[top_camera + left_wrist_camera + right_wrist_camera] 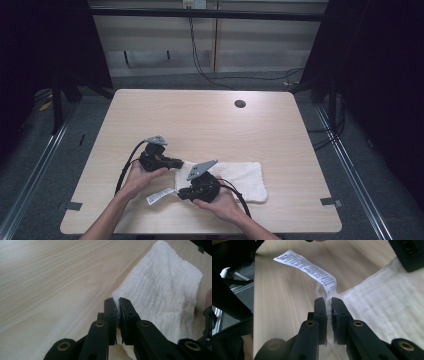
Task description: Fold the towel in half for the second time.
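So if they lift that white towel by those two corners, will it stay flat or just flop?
Probably flop: the white towel is soft, wrinkled cloth lying limp. It looks light, pinched by the left gripper and right gripper. Its label would likely dangle.

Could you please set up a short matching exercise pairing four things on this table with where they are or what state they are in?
Things:
1. left gripper
2. right gripper
3. label
4. hole

Places or states:
A. in the far part of the table
B. shut on the towel corner next to the label
C. shut on the towel's far left corner
D. white with print, sticking out from the towel's near left corner

Pairs: 1-C, 2-B, 3-D, 4-A
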`<action>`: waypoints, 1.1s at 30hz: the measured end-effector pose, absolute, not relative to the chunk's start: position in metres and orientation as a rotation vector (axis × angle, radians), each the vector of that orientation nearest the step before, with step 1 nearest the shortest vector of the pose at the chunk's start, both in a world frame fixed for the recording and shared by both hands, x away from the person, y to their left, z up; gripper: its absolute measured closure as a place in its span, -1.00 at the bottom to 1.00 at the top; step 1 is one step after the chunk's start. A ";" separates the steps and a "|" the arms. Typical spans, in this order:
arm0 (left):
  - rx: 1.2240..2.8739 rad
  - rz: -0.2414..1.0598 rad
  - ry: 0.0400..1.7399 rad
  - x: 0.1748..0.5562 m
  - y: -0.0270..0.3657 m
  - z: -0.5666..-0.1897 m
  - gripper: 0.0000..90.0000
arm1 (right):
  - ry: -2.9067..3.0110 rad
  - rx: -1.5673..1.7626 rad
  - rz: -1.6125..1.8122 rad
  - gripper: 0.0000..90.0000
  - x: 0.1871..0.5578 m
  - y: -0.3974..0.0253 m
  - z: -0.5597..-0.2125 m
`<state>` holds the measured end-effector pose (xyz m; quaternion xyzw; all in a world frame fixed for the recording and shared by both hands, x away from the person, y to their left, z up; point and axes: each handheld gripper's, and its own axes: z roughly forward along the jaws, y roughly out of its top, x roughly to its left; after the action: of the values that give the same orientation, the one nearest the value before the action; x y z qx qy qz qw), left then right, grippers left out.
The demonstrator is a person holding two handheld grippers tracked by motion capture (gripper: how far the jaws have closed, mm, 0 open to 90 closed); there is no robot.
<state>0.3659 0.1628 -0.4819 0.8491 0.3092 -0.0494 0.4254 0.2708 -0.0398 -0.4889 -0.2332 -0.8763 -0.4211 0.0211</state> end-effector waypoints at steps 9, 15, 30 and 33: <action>2.100 -0.120 0.762 0.364 0.166 -0.471 0.89 | -2.659 -0.713 -1.371 0.84 0.268 -0.040 -0.475; 2.088 -0.123 0.745 0.362 0.168 -0.465 0.89 | -2.640 -0.719 -1.393 0.84 0.265 -0.041 -0.470; 2.029 -0.105 0.741 0.367 0.181 -0.446 0.89 | -2.611 -0.687 -1.506 0.85 0.269 -0.034 -0.441; 2.018 -0.114 0.756 0.369 0.186 -0.446 0.89 | -2.606 -0.686 -1.512 0.84 0.271 -0.032 -0.439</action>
<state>0.3686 0.1859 -0.4457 0.8243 0.3090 -0.0468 0.4721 0.2708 -0.0325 -0.4389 -0.2219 -0.8431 -0.4891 0.0260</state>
